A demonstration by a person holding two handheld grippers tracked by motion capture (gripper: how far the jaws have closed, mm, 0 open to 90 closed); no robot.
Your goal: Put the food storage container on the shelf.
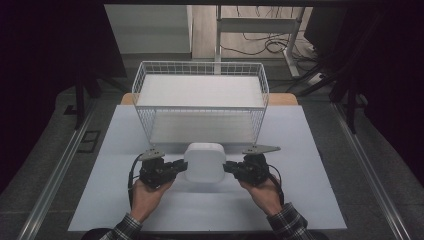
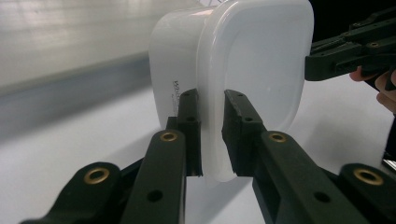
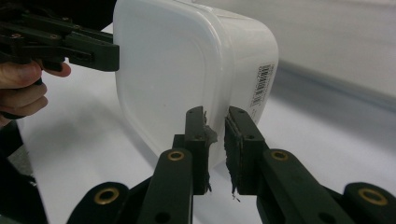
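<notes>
Grip is done: from the high view you hold the white rounded plastic container [image 1: 204, 161] at its left and right edges, near the white wire basket [image 1: 200, 102]. Left gripper [image 2: 212, 135] pinches its rim; right gripper [image 3: 215, 140] likewise. Carrying it to the basket probably remains.

White tub [image 3: 187, 70] in right gripper [image 3: 215, 140]

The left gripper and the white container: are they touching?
Touching. In the left gripper view, the left gripper has its two jaws pressed on the rim of the white container, one on each side.
</notes>
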